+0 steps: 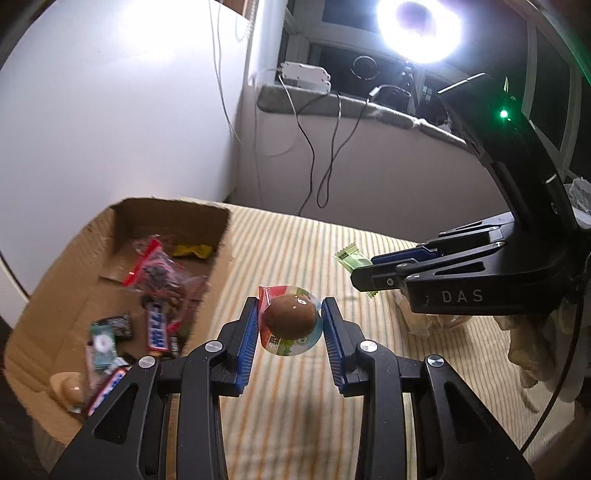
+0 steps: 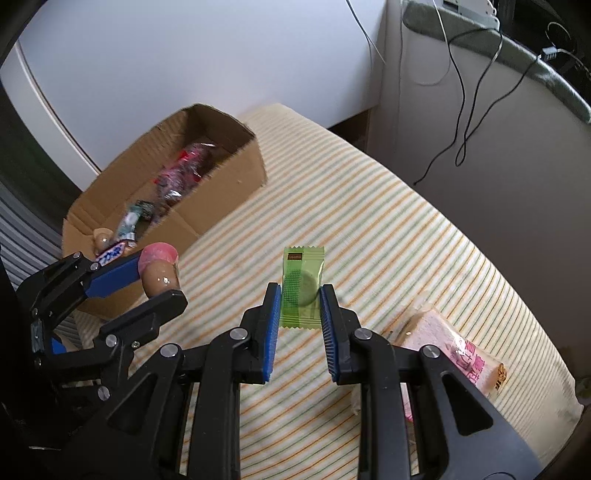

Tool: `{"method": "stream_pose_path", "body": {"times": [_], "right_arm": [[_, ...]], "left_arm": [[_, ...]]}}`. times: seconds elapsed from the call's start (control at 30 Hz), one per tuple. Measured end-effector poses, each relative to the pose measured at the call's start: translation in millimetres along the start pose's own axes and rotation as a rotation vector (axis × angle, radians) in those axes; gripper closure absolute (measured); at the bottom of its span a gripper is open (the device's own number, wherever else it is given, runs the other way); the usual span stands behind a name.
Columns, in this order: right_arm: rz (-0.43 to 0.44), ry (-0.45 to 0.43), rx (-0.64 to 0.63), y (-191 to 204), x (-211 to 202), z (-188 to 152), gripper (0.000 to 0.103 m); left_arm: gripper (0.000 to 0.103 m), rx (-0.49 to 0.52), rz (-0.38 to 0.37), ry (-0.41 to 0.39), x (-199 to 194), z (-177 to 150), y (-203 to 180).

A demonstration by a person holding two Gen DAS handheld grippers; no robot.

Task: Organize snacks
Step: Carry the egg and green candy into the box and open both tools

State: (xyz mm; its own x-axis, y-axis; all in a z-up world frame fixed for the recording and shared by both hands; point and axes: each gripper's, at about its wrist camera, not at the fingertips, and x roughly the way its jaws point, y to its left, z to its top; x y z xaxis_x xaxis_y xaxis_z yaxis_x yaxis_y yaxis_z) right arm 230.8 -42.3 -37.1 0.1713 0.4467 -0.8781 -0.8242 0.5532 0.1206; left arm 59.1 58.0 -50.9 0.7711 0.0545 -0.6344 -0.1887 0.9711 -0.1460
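My left gripper (image 1: 290, 319) is shut on a packaged brown egg (image 1: 291, 314) and holds it above the striped cloth, just right of the cardboard box (image 1: 74, 258). It also shows in the right wrist view (image 2: 159, 280) with the egg (image 2: 160, 275) next to the box (image 2: 221, 195). My right gripper (image 2: 299, 295) is shut on a green wrapped snack (image 2: 301, 288) above the cloth. In the left wrist view the right gripper (image 1: 364, 275) holds the green snack (image 1: 351, 258) at the right. The box holds several wrapped snacks (image 1: 155, 280).
A pink-and-white packaged bread slice (image 2: 454, 347) lies on the striped cloth (image 2: 369, 221) at the right. A bright ring lamp (image 1: 419, 26) and hanging cables (image 1: 332, 147) are behind, by the windowsill. A white wall stands behind the box.
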Motion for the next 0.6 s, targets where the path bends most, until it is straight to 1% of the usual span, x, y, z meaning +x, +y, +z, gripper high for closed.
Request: {"method": "stream_pose_path", "body": {"times": [0.23, 0.43, 0.6], "right_arm": [[0.001, -0.024, -0.024, 30.5, -1.2, 12.2, 0.081], [0.015, -0.040, -0.048, 53.1, 1.4, 28.1, 0.081], [0.031, -0.051, -0.070, 74.7, 5.9, 40.8, 0.081]], "left_arm": [[0.071, -0.022, 0.025, -0.023, -12.4, 4.0, 19.0], [0.071, -0.052, 0.046, -0.047, -25.2, 9.2, 46.3], [0.071, -0.075, 0.063, -0.053, -32.9, 11.2, 69.4]]}}
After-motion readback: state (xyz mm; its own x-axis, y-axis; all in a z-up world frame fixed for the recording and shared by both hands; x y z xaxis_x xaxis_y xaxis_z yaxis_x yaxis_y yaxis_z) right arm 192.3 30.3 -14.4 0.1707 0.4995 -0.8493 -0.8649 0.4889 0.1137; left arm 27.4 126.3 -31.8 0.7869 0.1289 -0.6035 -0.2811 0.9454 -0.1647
